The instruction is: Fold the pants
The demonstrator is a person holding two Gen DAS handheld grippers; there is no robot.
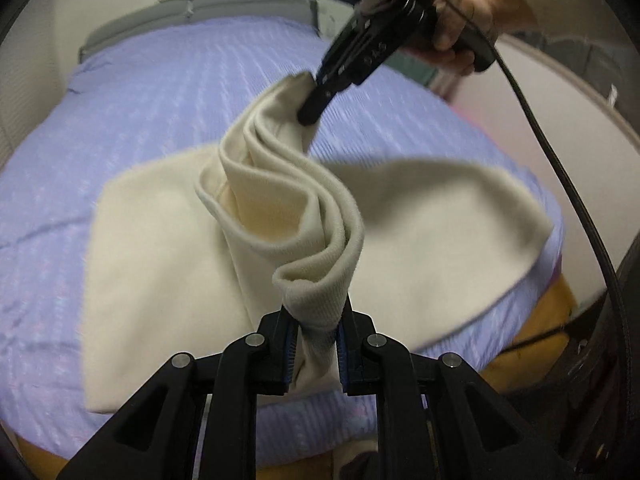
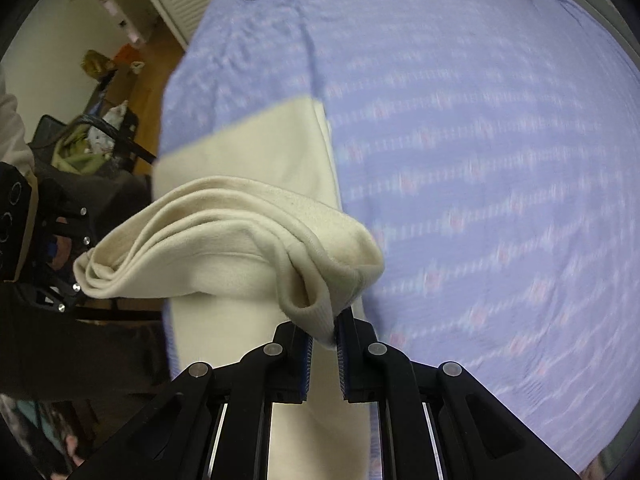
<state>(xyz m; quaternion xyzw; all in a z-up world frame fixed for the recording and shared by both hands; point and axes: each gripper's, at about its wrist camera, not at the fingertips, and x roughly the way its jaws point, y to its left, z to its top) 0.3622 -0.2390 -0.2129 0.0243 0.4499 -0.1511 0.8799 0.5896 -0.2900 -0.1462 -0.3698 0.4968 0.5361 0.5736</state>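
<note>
The left gripper (image 1: 316,344) clamped the cream pants (image 1: 280,208); at one o'clock the right gripper (image 1: 310,110) pinched their far end above the bed (image 1: 160,100).

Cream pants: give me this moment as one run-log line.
stage: mid-fold | left gripper: shut on cream pants | right gripper: shut on other end | lifted edge sags between them | rest lies on bed

Left tool (image 1: 316,344) and right tool (image 1: 310,110) both clamp cream pants (image 1: 280,200), lifted above lavender bedspread (image 1: 160,92).
</note>
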